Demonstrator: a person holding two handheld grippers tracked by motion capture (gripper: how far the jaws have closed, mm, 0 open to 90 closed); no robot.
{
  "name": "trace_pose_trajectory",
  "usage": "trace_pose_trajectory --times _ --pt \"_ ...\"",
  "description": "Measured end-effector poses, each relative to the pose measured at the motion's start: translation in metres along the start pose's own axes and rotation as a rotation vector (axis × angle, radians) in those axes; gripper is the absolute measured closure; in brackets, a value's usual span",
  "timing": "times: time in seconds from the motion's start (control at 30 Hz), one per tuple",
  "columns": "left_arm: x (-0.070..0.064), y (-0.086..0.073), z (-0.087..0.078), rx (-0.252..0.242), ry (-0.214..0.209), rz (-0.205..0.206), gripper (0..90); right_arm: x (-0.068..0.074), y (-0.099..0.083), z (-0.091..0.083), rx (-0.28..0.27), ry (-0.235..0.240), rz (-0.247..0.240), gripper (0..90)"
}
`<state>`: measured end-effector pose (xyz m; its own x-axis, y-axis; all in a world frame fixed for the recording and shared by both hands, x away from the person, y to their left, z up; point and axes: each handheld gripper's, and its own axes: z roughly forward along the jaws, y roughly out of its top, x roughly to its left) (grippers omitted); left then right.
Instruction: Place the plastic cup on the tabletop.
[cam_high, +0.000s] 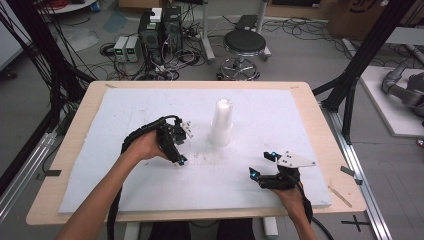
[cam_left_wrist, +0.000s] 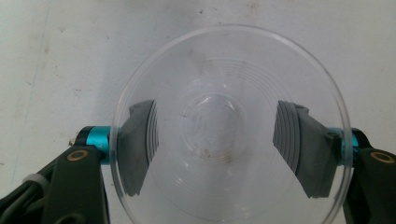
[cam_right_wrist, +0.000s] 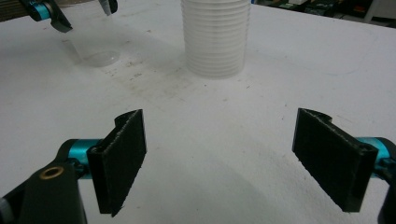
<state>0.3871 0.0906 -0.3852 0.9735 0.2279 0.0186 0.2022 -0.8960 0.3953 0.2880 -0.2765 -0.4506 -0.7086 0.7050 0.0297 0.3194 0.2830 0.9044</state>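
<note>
One clear ribbed plastic cup (cam_left_wrist: 229, 126) sits between left gripper (cam_left_wrist: 224, 140) pads

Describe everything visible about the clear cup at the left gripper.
The cup is a single clear plastic one with a round rim and faint rings stepping down to a small base. It stands mouth up on the white mat, left of the cup stack and apart from it. The left gripper straddles it: its grey pads show through the wall, one on each side. Whether they press the wall cannot be told. Faint brownish specks show at the bottom.
</note>
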Motion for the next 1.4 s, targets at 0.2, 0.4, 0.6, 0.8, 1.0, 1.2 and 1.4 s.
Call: trace_pose_trajectory --times 0.2,0.4,0.6,0.8,1.0,1.2,1.4 --pt "0.001 -0.001 0.000 0.006 0.018 0.002 27.5 0.000 0.000 0.000 0.000 0.001 0.000 17.6" --pt "0.002 -0.001 0.000 -0.021 0.006 0.013 14.9 0.000 0.000 0.000 -0.001 0.005 0.001 17.6" --pt "0.002 -0.001 0.002 -0.008 0.002 -0.001 12.5 0.000 0.000 0.000 -0.002 0.006 0.000 17.6" --pt "0.003 -0.009 0.003 -0.034 -0.003 -0.029 10.3 -0.001 0.000 0.000 -0.003 0.009 0.000 17.6" --pt "0.003 -0.023 0.000 -0.081 0.000 -0.064 9.7 -0.001 0.000 0.000 0.001 0.010 0.002 17.6" --pt "-0.001 -0.046 -0.009 -0.172 0.002 -0.094 9.6 -0.001 0.000 0.000 -0.003 0.009 0.000 17.6" --pt "-0.013 -0.084 -0.024 -0.295 0.043 -0.153 9.6 0.000 -0.001 -0.001 -0.010 0.009 0.001 17.6"
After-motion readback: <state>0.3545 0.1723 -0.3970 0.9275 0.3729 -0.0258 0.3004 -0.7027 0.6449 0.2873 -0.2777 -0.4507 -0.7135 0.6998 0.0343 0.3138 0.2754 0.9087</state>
